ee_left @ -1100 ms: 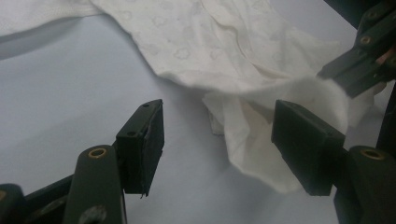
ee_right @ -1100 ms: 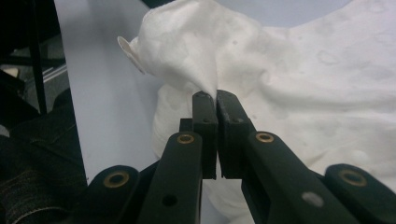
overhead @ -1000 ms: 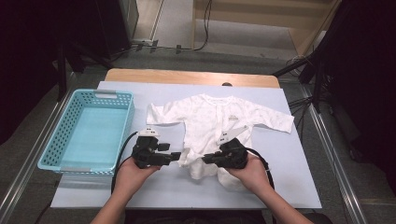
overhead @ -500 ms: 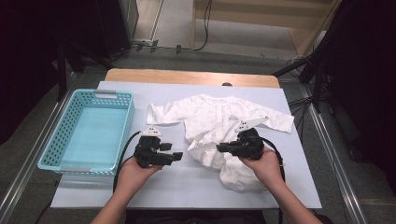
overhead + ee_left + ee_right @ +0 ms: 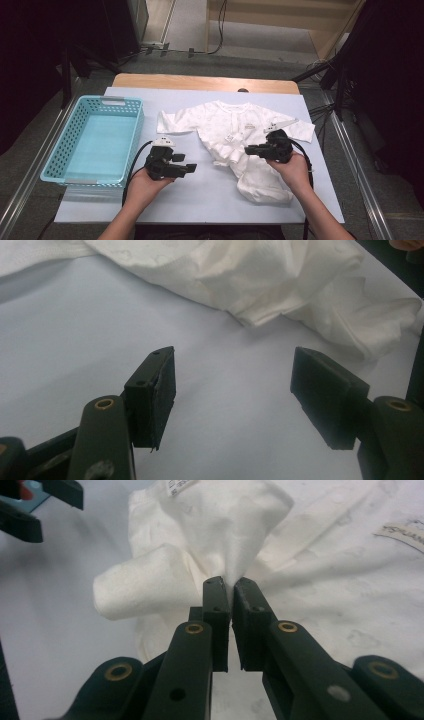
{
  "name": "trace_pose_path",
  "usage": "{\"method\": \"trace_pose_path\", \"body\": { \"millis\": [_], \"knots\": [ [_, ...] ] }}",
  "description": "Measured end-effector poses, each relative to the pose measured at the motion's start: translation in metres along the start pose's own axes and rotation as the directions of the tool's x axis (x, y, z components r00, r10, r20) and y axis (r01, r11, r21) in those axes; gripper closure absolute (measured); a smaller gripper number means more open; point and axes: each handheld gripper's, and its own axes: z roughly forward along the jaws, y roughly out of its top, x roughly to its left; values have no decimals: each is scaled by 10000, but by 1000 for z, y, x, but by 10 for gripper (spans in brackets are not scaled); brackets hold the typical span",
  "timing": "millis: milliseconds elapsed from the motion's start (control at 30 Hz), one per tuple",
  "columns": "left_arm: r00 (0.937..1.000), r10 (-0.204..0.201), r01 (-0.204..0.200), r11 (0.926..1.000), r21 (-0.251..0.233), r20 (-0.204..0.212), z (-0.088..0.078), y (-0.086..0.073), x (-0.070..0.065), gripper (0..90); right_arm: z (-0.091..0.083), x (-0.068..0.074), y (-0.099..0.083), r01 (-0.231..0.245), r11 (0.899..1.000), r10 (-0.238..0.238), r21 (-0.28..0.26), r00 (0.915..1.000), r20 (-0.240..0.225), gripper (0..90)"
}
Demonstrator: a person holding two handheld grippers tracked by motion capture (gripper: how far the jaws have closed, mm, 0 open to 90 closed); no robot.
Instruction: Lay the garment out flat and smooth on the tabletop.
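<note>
Folding in hand: the right gripper pinches a fold of the garment — spread mid-table beside the basket — while the left gripper waits open on bare table; next, carry the fold across — then release.

The baby suit lay on the table, in the middle and toward the right. The basket stood on the table to its left. The left gripper was between them.

White garment, turquoise basket
</note>
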Motion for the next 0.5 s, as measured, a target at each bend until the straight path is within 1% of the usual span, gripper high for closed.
{"method": "trace_pose_path", "body": {
  "millis": [100,233,300,400,500],
  "knots": [
    [10000,64,-64,10000,68,40,2,0,-1,347,0,-8,-1,-241,9997,241,3,9996,122,816],
    [9999,105,-105,9999,103,48,3,0,-2,347,1,-20,-6,-465,9989,460,111,9980,433,801],
    [9999,97,-98,9999,107,63,4,0,-2,347,1,-23,-7,-530,9985,521,169,9974,488,791],
    [9999,112,-112,9999,117,66,4,1,-2,347,-1,-23,-9,-612,9981,604,92,9955,726,733],
    [9999,135,-136,9998,114,104,5,2,-2,347,-9,-20,-9,-534,9983,553,-222,9939,951,653]
  ]
}}
